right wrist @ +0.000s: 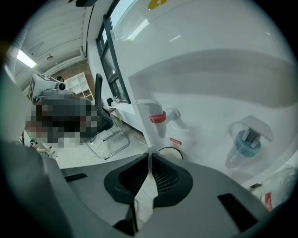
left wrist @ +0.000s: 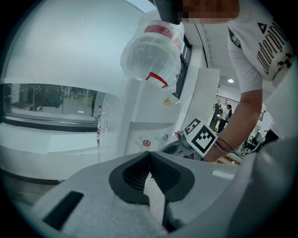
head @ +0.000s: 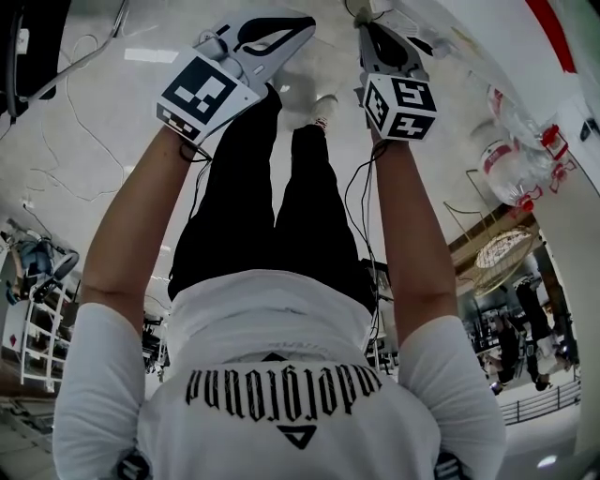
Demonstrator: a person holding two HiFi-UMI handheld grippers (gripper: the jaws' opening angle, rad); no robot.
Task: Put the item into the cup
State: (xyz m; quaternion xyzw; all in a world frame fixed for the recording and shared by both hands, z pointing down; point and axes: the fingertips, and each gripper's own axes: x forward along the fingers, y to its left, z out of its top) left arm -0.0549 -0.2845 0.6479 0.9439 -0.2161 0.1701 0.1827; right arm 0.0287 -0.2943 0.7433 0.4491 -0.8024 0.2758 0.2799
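I can make out neither a cup nor a loose item in any view. My left gripper (head: 300, 28) (left wrist: 150, 157) is shut, its dark pads meeting with nothing between them. The right gripper (head: 367, 30) (right wrist: 149, 157) is also shut and empty. Both are held out side by side, a little apart, in front of a white water dispenser (right wrist: 209, 93). The right gripper view shows its red tap (right wrist: 158, 118) and blue tap (right wrist: 245, 142) just beyond the jaws, with a dark round ring (right wrist: 171, 152) below the red tap. The right gripper's marker cube (left wrist: 201, 137) shows in the left gripper view.
A large clear water bottle (left wrist: 151, 49) (head: 511, 159) wrapped in plastic sits on top of the dispenser. A person in a white shirt and black trousers (head: 272, 225) holds the grippers. An office chair (right wrist: 104, 125) and cables on the floor (head: 66, 159) lie to the left.
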